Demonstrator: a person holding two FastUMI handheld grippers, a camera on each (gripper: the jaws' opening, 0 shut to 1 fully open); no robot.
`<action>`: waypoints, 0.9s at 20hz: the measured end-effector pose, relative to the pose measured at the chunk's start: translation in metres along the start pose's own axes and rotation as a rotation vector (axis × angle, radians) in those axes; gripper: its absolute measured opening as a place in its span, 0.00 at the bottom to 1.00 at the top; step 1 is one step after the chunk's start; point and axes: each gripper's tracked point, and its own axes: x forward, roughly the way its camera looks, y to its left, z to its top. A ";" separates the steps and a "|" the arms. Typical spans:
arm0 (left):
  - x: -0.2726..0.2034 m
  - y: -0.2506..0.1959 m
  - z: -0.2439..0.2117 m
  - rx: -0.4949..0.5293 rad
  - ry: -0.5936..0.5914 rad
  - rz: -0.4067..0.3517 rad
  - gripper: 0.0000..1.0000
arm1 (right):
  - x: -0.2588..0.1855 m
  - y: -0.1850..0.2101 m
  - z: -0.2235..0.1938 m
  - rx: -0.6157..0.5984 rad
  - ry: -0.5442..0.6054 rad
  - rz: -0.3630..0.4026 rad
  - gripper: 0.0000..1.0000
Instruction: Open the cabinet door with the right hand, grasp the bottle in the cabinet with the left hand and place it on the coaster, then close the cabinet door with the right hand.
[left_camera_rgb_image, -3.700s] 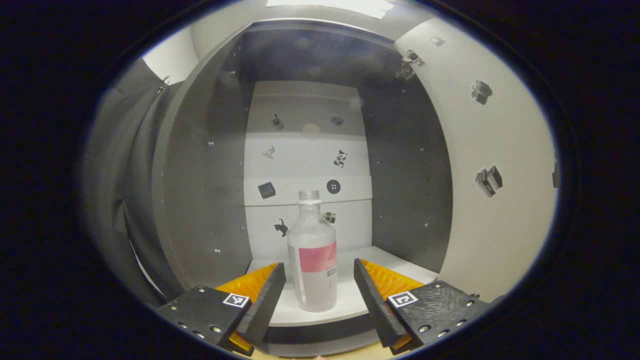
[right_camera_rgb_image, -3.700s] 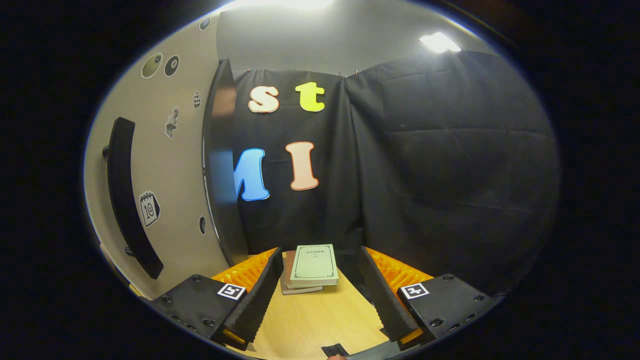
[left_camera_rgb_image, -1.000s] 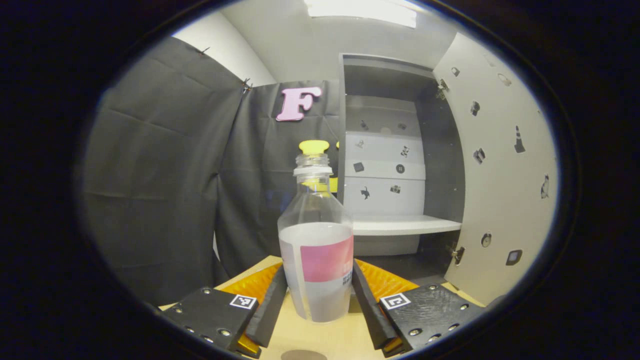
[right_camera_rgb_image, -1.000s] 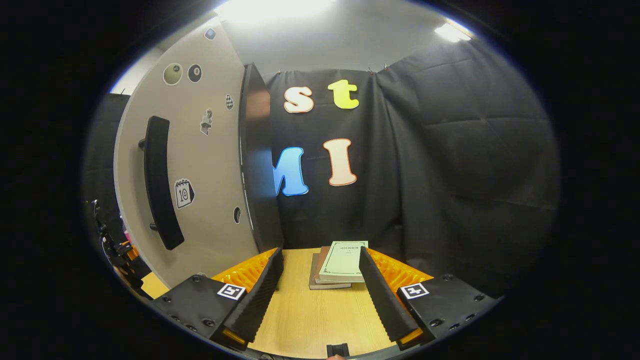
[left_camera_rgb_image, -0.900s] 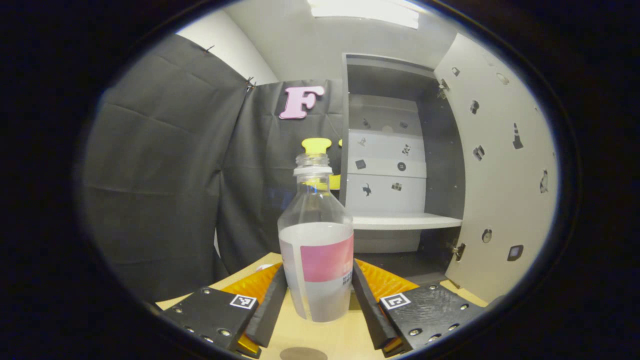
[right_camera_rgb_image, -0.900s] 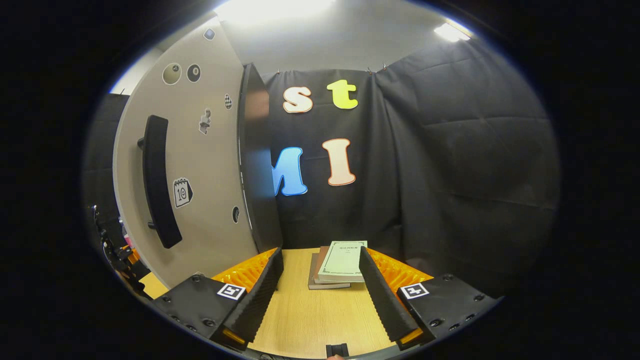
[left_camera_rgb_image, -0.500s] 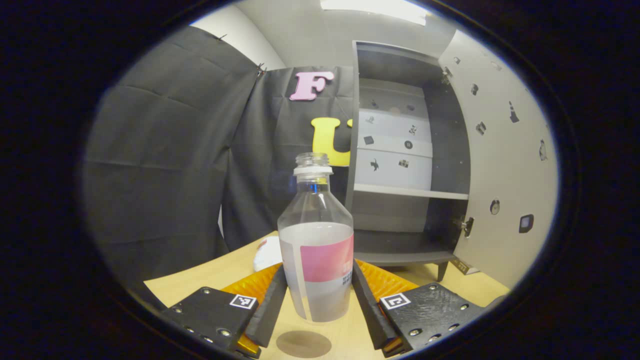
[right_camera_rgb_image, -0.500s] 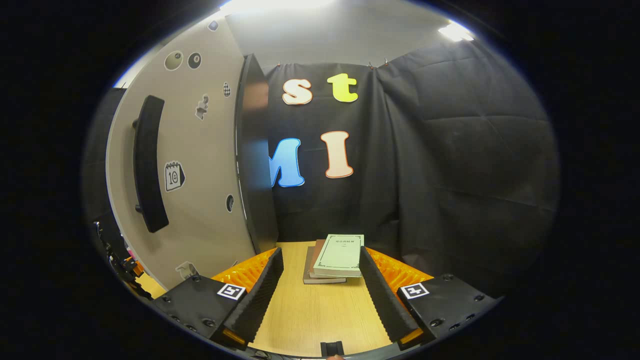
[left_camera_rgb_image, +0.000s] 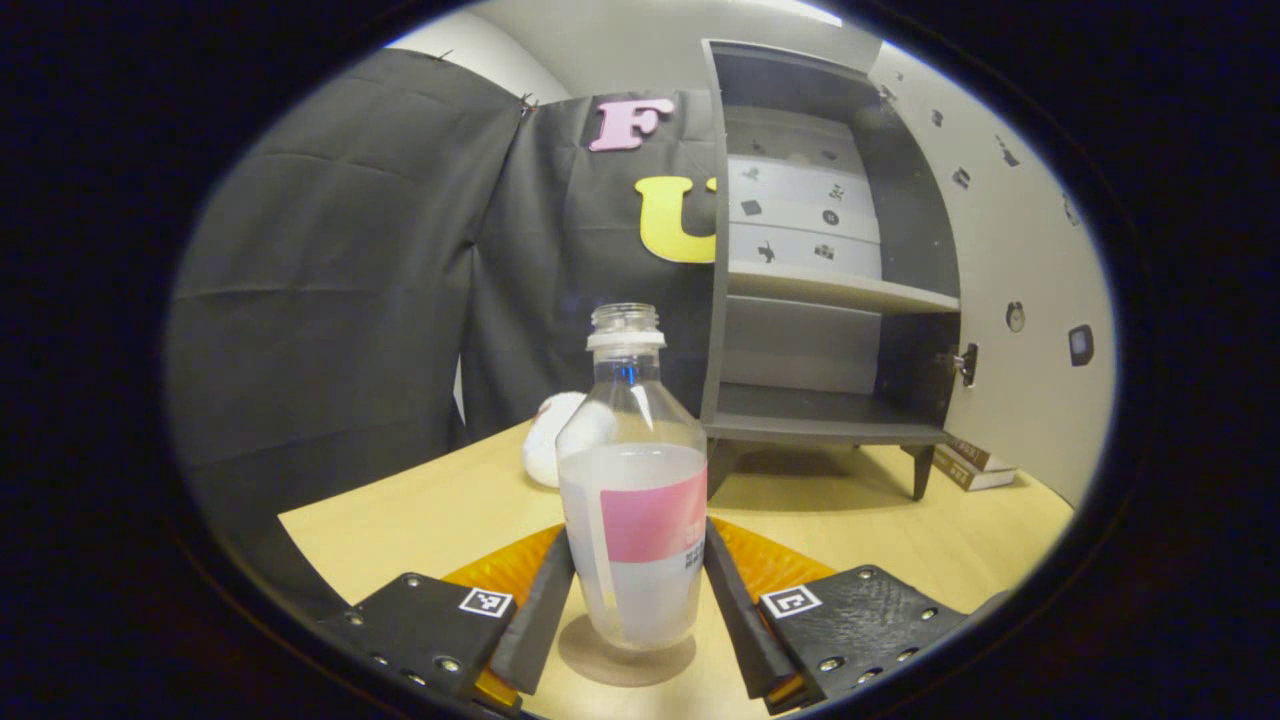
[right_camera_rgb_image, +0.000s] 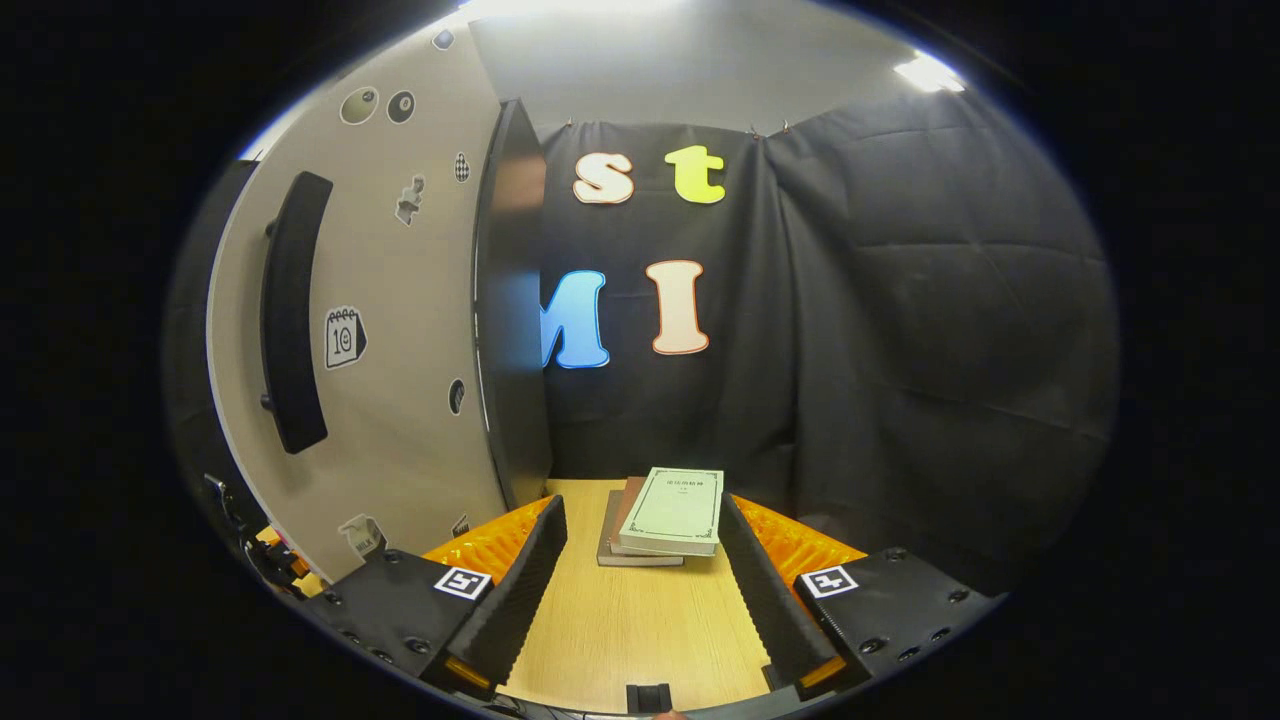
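Bottle (left_camera_rgb_image: 632, 500) upright, pinched between both fingers of left tool (left_camera_rgb_image: 632, 620), base over coaster (left_camera_rgb_image: 627, 662) on table (left_camera_rgb_image: 450, 510). Right tool (right_camera_rgb_image: 642, 590) level, gaping, holding nothing, beside open cabinet door (right_camera_rgb_image: 400, 330).

One bottle (left_camera_rgb_image: 632, 500), one cabinet (left_camera_rgb_image: 820, 300), two books (right_camera_rgb_image: 665, 515)

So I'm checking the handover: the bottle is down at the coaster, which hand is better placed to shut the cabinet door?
Right. The right gripper is open and empty, and the door's handle is close on its left. The left gripper has both fingers on the bottle over the coaster.
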 end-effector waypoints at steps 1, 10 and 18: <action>0.002 0.002 -0.005 0.001 0.004 0.007 0.73 | 0.000 -0.001 0.000 -0.005 0.004 -0.002 0.92; 0.010 0.002 -0.037 -0.019 0.039 0.024 0.74 | -0.001 0.006 -0.003 -0.037 0.017 0.001 0.97; 0.003 -0.007 -0.038 -0.005 0.059 0.019 0.80 | 0.005 0.015 -0.010 -0.055 0.036 0.025 0.94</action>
